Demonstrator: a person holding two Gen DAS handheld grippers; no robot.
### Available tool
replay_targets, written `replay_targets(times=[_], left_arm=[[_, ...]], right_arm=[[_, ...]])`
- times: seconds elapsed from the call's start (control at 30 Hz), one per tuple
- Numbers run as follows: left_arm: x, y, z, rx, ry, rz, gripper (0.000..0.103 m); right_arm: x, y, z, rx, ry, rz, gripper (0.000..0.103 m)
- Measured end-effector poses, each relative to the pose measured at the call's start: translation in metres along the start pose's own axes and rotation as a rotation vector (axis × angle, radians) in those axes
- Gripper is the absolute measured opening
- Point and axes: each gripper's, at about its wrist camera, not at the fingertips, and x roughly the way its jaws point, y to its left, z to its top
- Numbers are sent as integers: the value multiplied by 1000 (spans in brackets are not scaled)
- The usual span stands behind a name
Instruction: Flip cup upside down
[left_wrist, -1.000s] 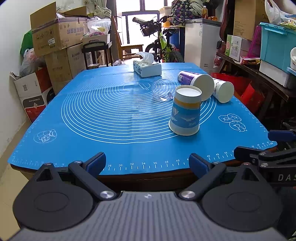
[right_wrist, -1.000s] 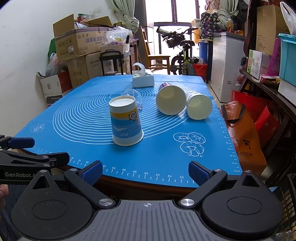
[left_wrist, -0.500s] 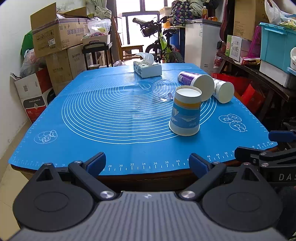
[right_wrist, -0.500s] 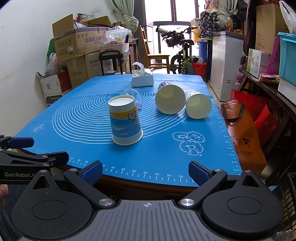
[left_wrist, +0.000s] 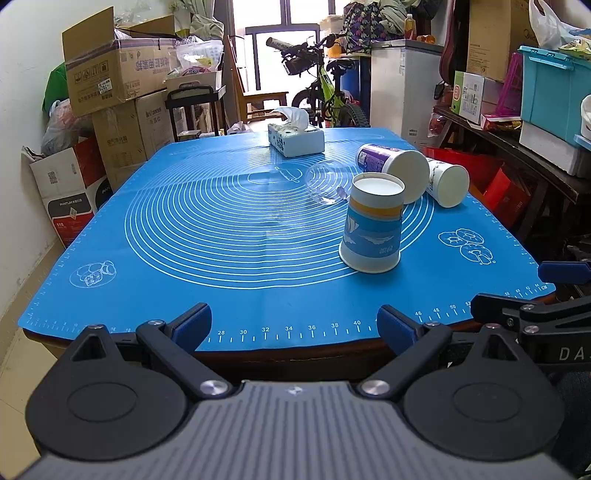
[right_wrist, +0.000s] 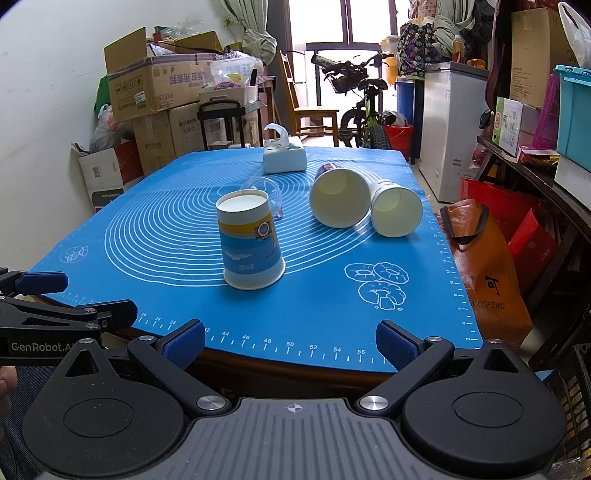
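We are holding both the left gripper (left_wrist: 293, 323) and the right gripper (right_wrist: 290, 339) spread wide and empty at the table's near edge, while the blue-and-yellow paper cup (right_wrist: 251, 242) is standing upside down on the blue silicone mat (left_wrist: 184, 236) ahead, well apart from both.

3 paper cups (left_wrist: 372, 229) (left_wrist: 393, 170) (left_wrist: 446, 182); 1 clear cup (left_wrist: 325, 182); 1 tissue box (left_wrist: 295, 138); 1 blue mat (left_wrist: 184, 229); 2 grippers (left_wrist: 294, 326) (right_wrist: 290, 343); 1 bicycle (left_wrist: 325, 92).
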Motion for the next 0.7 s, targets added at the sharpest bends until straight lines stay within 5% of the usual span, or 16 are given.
replay_targets(times=[0.7], left_arm=[[3,-2,-2,7,-4,3,96]], right_arm=[[1,-1,0,3,3,0,98]])
